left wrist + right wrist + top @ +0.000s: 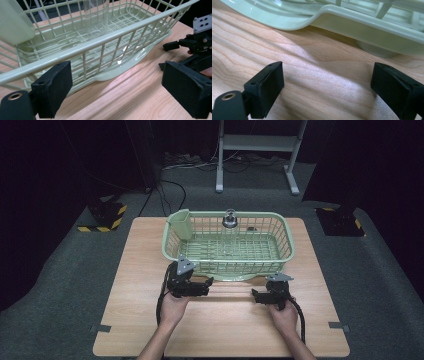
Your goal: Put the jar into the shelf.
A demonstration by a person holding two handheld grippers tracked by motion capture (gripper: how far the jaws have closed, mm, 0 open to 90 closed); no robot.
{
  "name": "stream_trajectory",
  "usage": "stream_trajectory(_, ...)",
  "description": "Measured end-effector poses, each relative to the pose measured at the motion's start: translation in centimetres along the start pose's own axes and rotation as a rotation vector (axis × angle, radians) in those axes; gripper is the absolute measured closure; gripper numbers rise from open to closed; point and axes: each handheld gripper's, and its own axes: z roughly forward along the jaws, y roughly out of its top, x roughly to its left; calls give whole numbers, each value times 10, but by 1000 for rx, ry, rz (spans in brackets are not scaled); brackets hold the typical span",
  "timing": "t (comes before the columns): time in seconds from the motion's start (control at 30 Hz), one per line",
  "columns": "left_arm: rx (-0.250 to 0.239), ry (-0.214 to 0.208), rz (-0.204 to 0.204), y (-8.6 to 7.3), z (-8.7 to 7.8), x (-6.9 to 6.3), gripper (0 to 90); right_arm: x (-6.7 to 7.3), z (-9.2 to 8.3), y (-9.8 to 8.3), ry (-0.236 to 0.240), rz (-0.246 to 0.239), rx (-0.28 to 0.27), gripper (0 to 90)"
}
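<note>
Wooden worktop (225, 320) carries a green basket (227, 265), long axis running left-right; both hand-held grippers, left (202, 287) and right (260, 296), stand wide, empty.

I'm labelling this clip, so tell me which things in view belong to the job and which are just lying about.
Part of the job:
- green wire basket
- clear glass standing inside it
- left gripper, open, near the basket's front wall
- right gripper, open, near the basket's front wall

Just lying about:
- white frame on the floor beyond the table
- cables on the floor
</note>
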Motion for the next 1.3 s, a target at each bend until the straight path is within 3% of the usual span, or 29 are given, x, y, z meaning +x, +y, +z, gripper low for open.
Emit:
stream_trajectory(0.83, 38, -7, -52, -27, 29, 3, 104, 0, 0, 0, 0, 0, 0, 111)
stream_trajectory(1.17, 51, 1, -45, -32, 41, 2, 111, 0, 0, 0, 0, 0, 0, 111)
stream_trajectory(1.3, 77, 2, -46, -37, 49, 3, 111, 0, 0, 0, 0, 0, 0, 111)
